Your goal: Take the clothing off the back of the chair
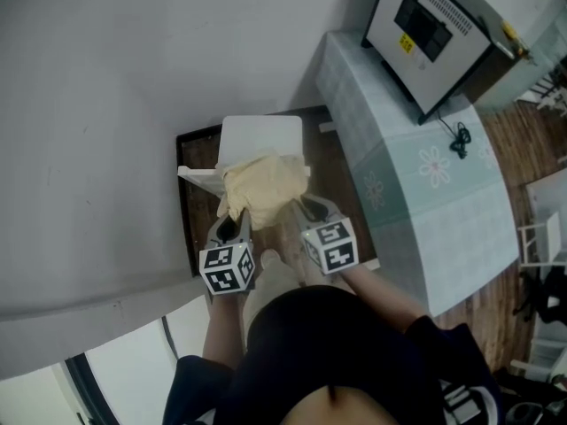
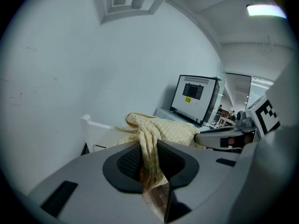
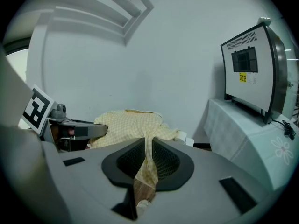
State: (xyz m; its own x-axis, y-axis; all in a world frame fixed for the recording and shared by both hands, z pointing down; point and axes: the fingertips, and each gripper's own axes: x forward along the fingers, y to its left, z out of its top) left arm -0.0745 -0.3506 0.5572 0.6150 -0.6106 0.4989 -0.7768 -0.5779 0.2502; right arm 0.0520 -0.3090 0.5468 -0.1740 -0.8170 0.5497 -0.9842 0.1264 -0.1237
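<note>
A pale yellow checked garment (image 1: 262,189) hangs bunched between my two grippers, above the white chair (image 1: 259,139). My left gripper (image 1: 232,229) is shut on the garment's left part (image 2: 148,158), with cloth pinched between its dark pads. At the other side, my right gripper (image 1: 310,211) is shut on a fold of the garment (image 3: 147,164). The cloth (image 2: 173,132) stretches from one gripper to the other, and the chair's white rail (image 2: 100,125) shows behind it. Whether the cloth still touches the chair I cannot tell. In the right gripper view the garment (image 3: 131,125) covers most of the chair.
The chair stands against a grey wall on a dark-framed wooden floor patch (image 1: 191,193). To the right is a table with a pale floral cloth (image 1: 425,193) carrying a white box-shaped machine (image 1: 430,34). The person's body (image 1: 337,352) fills the lower head view.
</note>
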